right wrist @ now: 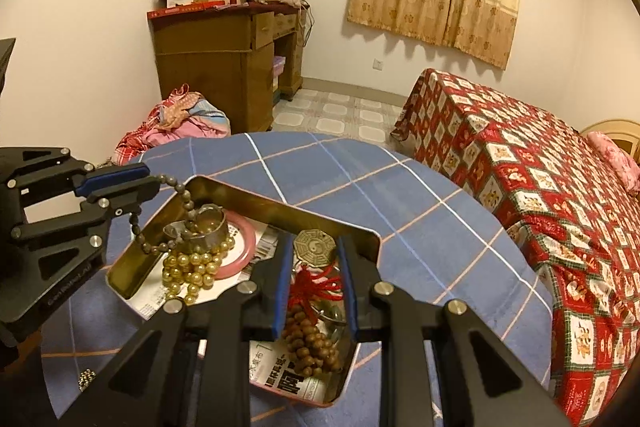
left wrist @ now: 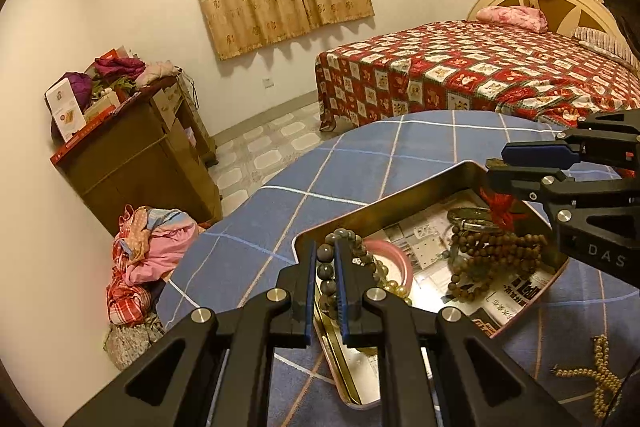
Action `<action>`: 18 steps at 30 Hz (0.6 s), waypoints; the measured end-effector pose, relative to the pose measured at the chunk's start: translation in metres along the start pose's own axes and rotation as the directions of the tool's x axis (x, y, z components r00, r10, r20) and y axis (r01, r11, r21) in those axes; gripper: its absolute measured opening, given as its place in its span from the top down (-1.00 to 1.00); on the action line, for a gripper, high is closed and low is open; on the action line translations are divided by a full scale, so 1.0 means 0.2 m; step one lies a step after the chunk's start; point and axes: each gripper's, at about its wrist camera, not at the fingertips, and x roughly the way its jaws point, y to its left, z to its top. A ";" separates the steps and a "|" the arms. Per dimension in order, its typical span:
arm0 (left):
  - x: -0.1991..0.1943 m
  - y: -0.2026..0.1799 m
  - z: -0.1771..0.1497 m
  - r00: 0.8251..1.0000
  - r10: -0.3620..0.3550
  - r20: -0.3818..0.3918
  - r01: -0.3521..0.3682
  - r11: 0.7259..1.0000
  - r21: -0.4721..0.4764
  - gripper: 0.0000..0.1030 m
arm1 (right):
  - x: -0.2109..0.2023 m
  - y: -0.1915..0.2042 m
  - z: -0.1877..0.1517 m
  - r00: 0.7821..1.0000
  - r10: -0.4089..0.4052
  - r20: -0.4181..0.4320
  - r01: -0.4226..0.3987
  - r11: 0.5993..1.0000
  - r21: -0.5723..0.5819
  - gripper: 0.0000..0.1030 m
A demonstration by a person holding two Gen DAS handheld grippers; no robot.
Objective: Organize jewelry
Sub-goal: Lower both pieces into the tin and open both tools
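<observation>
Grey stone beads of the bracelet (left wrist: pixel 325 269) sit pinched in the narrow left gripper (left wrist: pixel 325 291), hanging over the near-left corner of the tin tray (left wrist: pixel 420 187), while the right gripper (right wrist: pixel 314 281) straddles the bagua charm (right wrist: pixel 314 247) over the tray's far-right corner, whether gripping I cannot tell.

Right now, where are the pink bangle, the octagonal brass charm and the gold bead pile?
Pink bangle (right wrist: pixel 251 239): right wrist view, its right-hand rim.
Octagonal brass charm (right wrist: pixel 315 247): right wrist view, its centre.
Gold bead pile (right wrist: pixel 195 267): right wrist view, the middle beads.
</observation>
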 end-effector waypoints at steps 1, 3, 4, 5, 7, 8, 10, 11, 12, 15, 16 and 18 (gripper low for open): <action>0.01 0.00 0.00 1.000 0.000 -0.001 0.000 1.000 -0.001 0.84 | 0.01 0.00 0.00 1.000 -0.001 -0.006 0.001 1.000 -0.001 0.52; 0.02 0.00 0.00 1.000 0.000 -0.006 0.000 1.000 -0.009 0.84 | 0.03 0.00 -0.01 1.000 -0.002 -0.013 0.002 1.000 0.002 0.52; 0.03 0.00 0.00 1.000 0.000 -0.009 -0.001 1.000 -0.011 0.84 | 0.04 0.00 -0.01 1.000 -0.002 -0.016 0.003 1.000 0.004 0.52; 0.03 0.00 0.00 1.000 0.001 -0.011 -0.001 1.000 -0.014 0.84 | 0.05 0.00 -0.01 1.000 -0.003 -0.020 0.003 1.000 0.006 0.52; 0.04 0.00 -0.01 1.000 -0.001 -0.016 0.001 1.000 -0.020 0.84 | 0.06 0.00 -0.02 1.000 -0.004 -0.024 0.005 1.000 0.006 0.52; 0.05 0.00 -0.01 1.000 0.000 -0.018 0.000 1.000 -0.021 0.84 | 0.06 0.00 -0.02 1.000 -0.006 -0.026 0.006 1.000 0.006 0.52; 0.06 0.00 -0.01 1.000 0.000 -0.021 -0.001 1.000 -0.022 0.84 | 0.06 0.01 -0.02 1.000 -0.006 -0.029 0.006 1.000 0.006 0.52; 0.06 0.00 -0.01 1.000 0.000 -0.023 -0.001 1.000 -0.022 0.84 | 0.07 0.01 -0.02 1.000 -0.007 -0.030 0.007 1.000 0.005 0.52; 0.07 0.00 -0.01 1.000 0.001 -0.025 -0.001 1.000 -0.024 0.84 | 0.07 0.01 -0.02 1.000 -0.006 -0.030 0.006 1.000 0.005 0.52; 0.08 0.00 -0.02 0.999 0.000 -0.032 -0.001 0.999 -0.032 0.84 | 0.08 0.00 -0.02 0.999 -0.006 -0.035 0.006 1.000 0.008 0.52; 0.09 0.01 -0.02 0.999 0.000 -0.033 -0.001 0.999 -0.035 0.83 | 0.08 0.01 -0.03 0.999 -0.005 -0.036 0.006 1.000 0.010 0.51; 0.09 0.00 -0.02 0.999 0.001 -0.035 -0.003 0.999 -0.037 0.83 | 0.10 0.00 -0.03 0.999 -0.004 -0.043 0.005 1.000 0.016 0.50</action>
